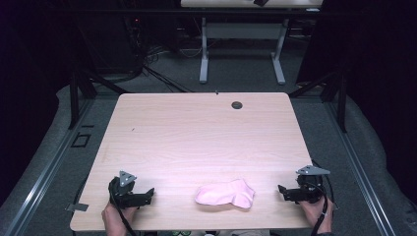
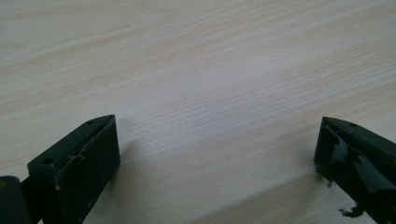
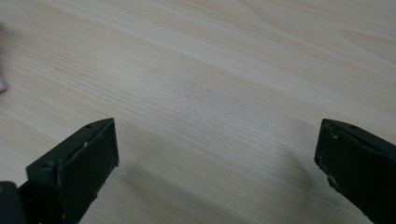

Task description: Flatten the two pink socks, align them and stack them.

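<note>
Pale wood-grain worktop [image 1: 196, 132] stands on a grey floor with dark curtains around it and another table's legs farther back. Near the worktop's front edge, about midway across, lies a pink sock [image 1: 226, 194], flat and slightly bunched. Left tongs [image 1: 147, 195] rest low at the front left corner, pointing toward the sock but well apart from it; the left gripper view shows the jaws spread wide over bare wood, nothing between them. Right tongs [image 1: 282, 189] sit at the front right corner, likewise aimed at the sock, jaws wide apart and holding nothing
</note>
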The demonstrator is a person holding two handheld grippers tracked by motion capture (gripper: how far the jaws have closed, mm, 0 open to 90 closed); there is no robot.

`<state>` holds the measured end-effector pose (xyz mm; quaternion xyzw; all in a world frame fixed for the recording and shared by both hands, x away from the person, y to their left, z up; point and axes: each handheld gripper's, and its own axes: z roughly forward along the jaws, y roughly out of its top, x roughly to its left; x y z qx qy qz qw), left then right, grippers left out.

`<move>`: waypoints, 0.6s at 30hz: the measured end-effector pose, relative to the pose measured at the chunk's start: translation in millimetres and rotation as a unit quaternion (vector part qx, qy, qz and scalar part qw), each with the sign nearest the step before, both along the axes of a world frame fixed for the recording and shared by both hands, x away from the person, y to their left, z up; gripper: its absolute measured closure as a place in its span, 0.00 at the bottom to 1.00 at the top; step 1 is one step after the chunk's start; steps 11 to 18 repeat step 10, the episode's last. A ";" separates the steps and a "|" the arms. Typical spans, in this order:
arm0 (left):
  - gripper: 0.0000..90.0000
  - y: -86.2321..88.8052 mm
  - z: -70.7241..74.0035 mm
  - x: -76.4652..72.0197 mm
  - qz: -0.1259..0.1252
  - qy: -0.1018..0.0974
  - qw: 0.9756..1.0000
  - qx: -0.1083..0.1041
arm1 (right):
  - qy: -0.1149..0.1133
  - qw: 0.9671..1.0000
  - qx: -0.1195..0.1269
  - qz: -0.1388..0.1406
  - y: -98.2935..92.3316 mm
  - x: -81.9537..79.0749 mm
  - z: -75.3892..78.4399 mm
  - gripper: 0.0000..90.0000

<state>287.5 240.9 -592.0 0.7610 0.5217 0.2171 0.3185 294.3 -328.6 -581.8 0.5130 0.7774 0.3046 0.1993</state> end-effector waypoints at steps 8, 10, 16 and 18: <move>0.00 4.8 -1.0 8.8 0.008 -0.001 1.000 0.000 | -0.020 1.000 0.010 -0.009 -4.6 1.1 -8.0 0.00; 0.00 6.2 -0.8 11.3 0.015 0.000 1.000 0.001 | -0.020 1.000 0.011 -0.007 -5.1 1.3 -8.1 0.00; 0.00 6.2 -0.8 11.3 0.015 0.000 1.000 0.001 | -0.020 1.000 0.011 -0.007 -5.1 1.3 -8.1 0.00; 0.00 6.2 -0.8 11.3 0.015 0.000 1.000 0.001 | -0.020 1.000 0.011 -0.007 -5.1 1.3 -8.1 0.00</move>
